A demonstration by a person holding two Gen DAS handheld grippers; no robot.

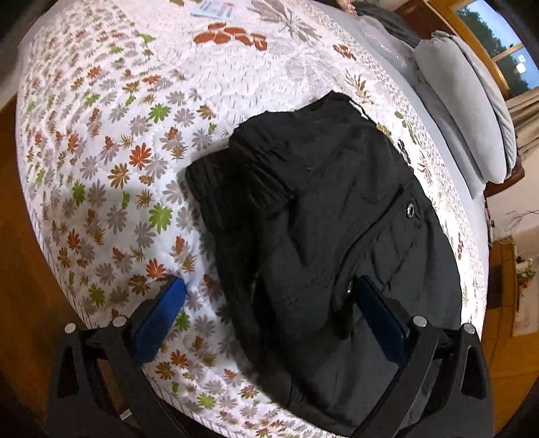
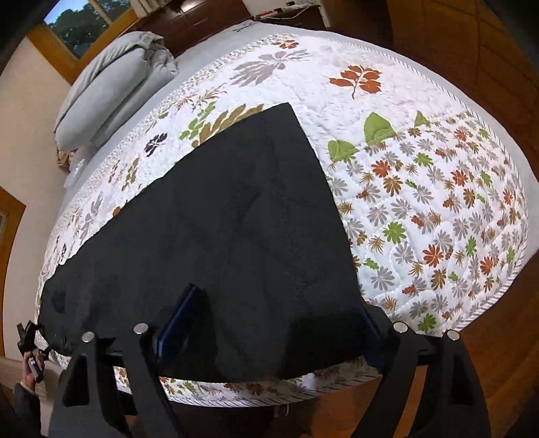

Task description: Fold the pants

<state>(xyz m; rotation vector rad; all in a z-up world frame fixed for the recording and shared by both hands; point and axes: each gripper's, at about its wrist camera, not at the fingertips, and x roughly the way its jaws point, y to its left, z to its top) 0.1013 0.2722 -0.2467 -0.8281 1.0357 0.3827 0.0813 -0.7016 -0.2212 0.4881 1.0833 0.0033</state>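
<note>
Black pants (image 1: 320, 209) lie on a floral quilted bed. In the left wrist view the waist end with a metal button (image 1: 411, 209) is rumpled and folded over itself. My left gripper (image 1: 269, 296) is open just above the waist end, one blue finger (image 1: 161, 313) over the quilt, the other (image 1: 380, 313) over the cloth. In the right wrist view the pants (image 2: 242, 229) lie flat as a long dark panel with a straight hem. My right gripper (image 2: 279, 320) is open over the near edge of that cloth, holding nothing.
The floral quilt (image 1: 118, 141) covers the mattress. A folded grey duvet (image 2: 111, 84) lies at the head of the bed, also in the left wrist view (image 1: 465, 107). Wooden floor (image 2: 471, 50) surrounds the bed. A paper item (image 1: 212, 8) lies at the far edge.
</note>
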